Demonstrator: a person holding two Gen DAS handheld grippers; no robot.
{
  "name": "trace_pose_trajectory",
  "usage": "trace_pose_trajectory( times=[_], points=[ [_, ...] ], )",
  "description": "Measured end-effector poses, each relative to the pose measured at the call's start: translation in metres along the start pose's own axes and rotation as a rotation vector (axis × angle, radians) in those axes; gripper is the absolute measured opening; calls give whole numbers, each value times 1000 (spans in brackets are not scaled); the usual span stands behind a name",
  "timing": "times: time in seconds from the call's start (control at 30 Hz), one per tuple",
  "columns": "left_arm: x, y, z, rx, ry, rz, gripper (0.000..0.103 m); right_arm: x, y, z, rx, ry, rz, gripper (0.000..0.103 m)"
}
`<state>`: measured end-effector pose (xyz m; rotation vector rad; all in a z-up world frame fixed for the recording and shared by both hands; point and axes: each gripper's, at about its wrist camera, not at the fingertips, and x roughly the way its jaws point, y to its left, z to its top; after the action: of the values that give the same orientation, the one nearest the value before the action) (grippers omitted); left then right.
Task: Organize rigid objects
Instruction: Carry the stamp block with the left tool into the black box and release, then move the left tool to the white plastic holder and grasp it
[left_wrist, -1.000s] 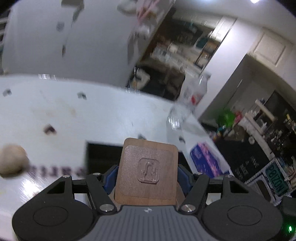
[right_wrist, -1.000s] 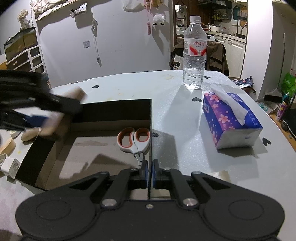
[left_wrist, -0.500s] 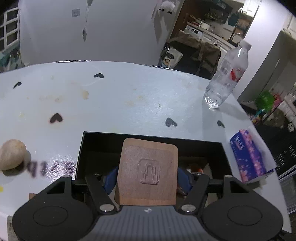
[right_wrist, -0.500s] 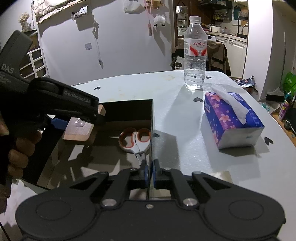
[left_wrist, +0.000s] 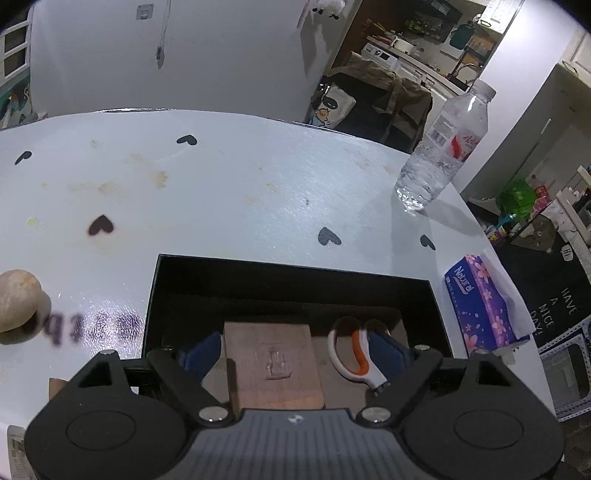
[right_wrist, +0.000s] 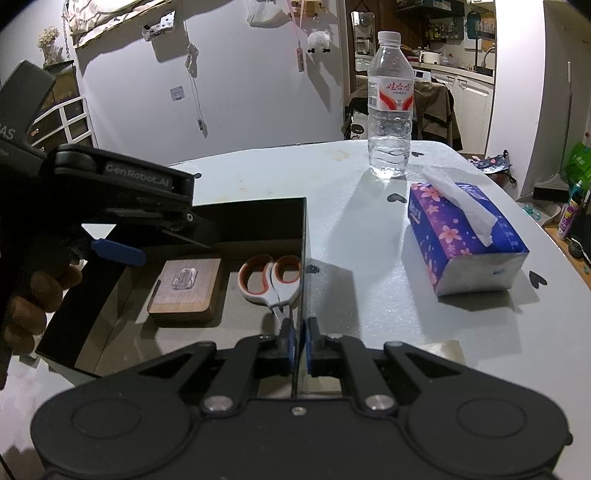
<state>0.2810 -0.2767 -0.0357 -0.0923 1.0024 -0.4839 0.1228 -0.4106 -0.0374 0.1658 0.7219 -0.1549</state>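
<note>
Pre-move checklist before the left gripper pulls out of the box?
1. Wooden block lying flat on the box floor: ok.
2. Left gripper open, fingers apart from the block: ok.
3. Scissors beside the block, not touching it: ok.
4. Right gripper shut on the box side wall, steadying it: ok.
5. Left gripper's right finger close to the scissors handle in the left wrist view; contact: cannot tell.
6. Next item, the round stone on the table left of the box, unobstructed: ok.
</note>
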Motion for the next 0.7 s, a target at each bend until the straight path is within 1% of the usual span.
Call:
trace_pose_trajectory(
  times=[0.2,0.33,0.37,0.53,0.6,0.7],
  points=[
    [-5,-2,-4,18,19,-17,88,0,0,0,2,0,1,7],
    [-14,-3,-9,30,15,-35,89,0,0,0,2,1,0,7],
    [-18,-3,-10,34,6,-41,89,0,0,0,2,1,0,7],
    [-44,-3,-16,73,-67,-63,100,1,-1,0,4,1,1,7],
    [-54,0,-19,88,-96,-70,102,1,-1,0,4,2,1,7],
    [-65,6,-25,107,-142,-49,103,1,-1,0,5,2,1,7]
  ],
)
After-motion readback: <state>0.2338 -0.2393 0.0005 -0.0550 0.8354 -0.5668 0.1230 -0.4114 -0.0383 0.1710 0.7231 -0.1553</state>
